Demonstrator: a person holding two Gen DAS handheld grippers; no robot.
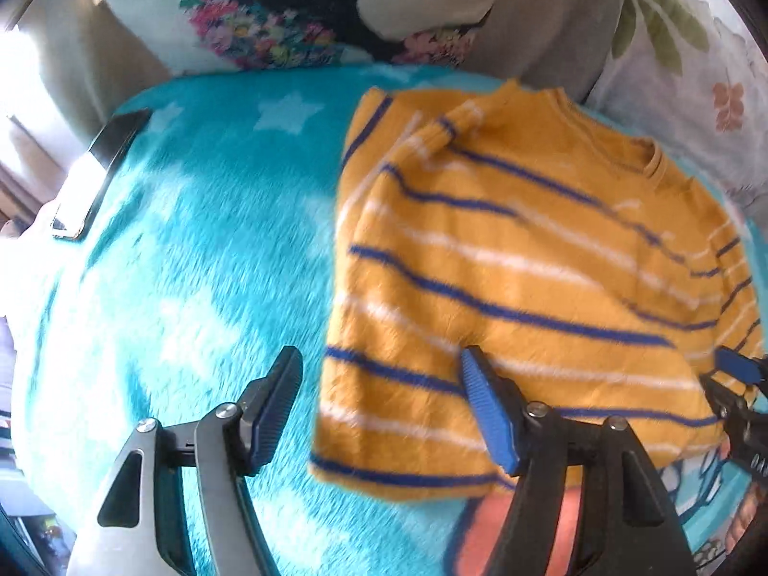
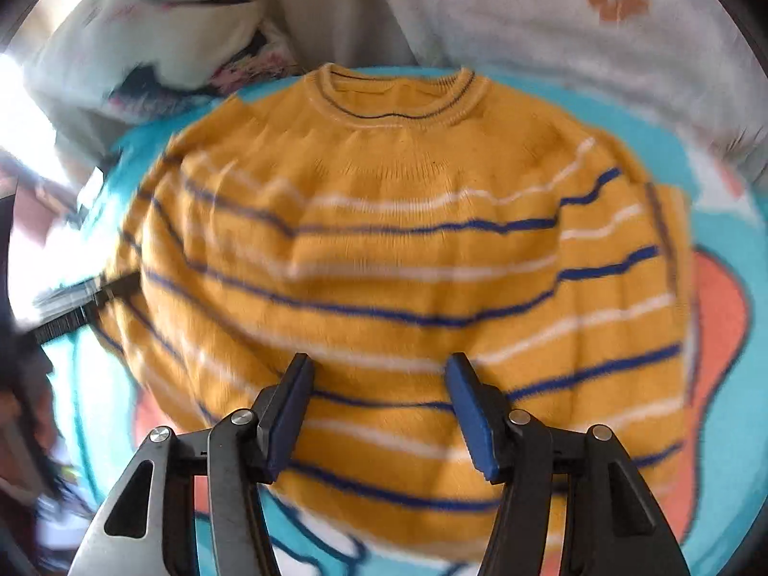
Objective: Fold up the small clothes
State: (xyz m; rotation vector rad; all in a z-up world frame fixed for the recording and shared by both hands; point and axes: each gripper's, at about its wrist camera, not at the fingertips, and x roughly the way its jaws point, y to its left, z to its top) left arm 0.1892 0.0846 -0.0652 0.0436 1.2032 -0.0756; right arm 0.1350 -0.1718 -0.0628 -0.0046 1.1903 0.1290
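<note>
Both grippers, left gripper and right gripper, hover jaws apart, gripping nothing, over a mustard-yellow knit sweater with blue and white stripes on a fuzzy turquoise blanket.

- Left wrist view looks steeply down past the left tool, close over the sweater's hem edge, cushions at 12 o'clock.
- Right wrist view looks steeply down over the right tool, neckline at 12 o'clock.
- Both share the sweater and blanket.

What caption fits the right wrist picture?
Open right gripper hovers over a yellow striped sweater lying on a turquoise blanket.
</note>
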